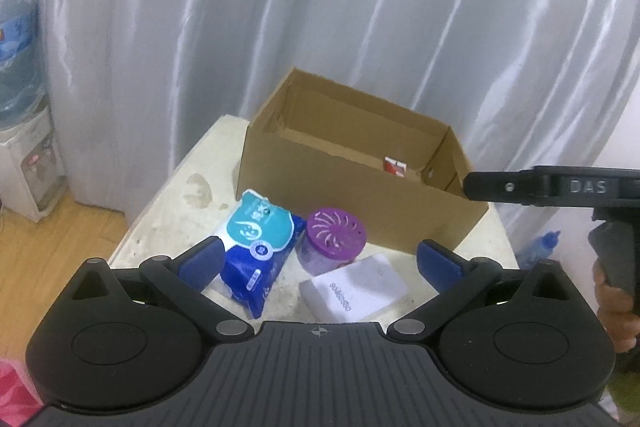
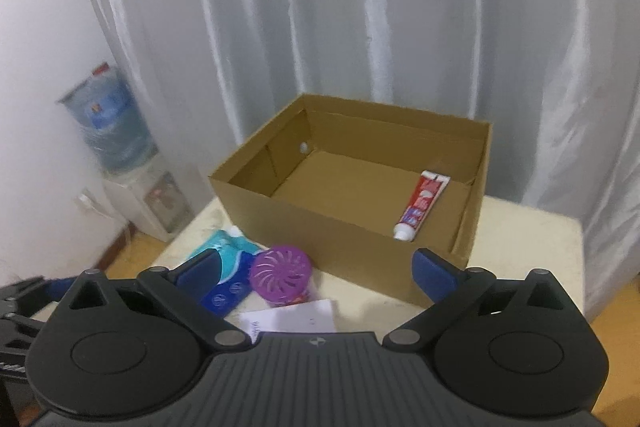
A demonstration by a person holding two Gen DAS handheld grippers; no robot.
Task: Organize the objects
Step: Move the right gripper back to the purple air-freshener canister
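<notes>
Lying flat on the floor of the open cardboard box (image 2: pixel 352 223), a red and white toothpaste tube (image 2: pixel 421 204) sits near the box's right wall with its white cap toward the near wall. The box stands at the back of a cream tabletop (image 1: pixel 160 223). Just in front of its near wall, outside it, stand three more things: a blue and teal wet-wipes pack (image 1: pixel 256 247) on the left, a purple air freshener (image 1: pixel 334 239) with a slotted lid beside it, and a white rectangular box (image 1: pixel 356 287) with printed lettering nearest the cameras. The freshener touches or nearly touches the pack and the white box; which, I cannot tell.

Both tongs hover above the near table edge, grasping nothing. The left gripper (image 1: pixel 318 259) has its blue pads spread wide, released, framing the pack and freshener. The right gripper (image 2: pixel 316 269) is likewise spread wide, facing the box. Behind hangs a silvery curtain (image 2: pixel 320 7), with a water dispenser (image 2: pixel 132 167) at left.
</notes>
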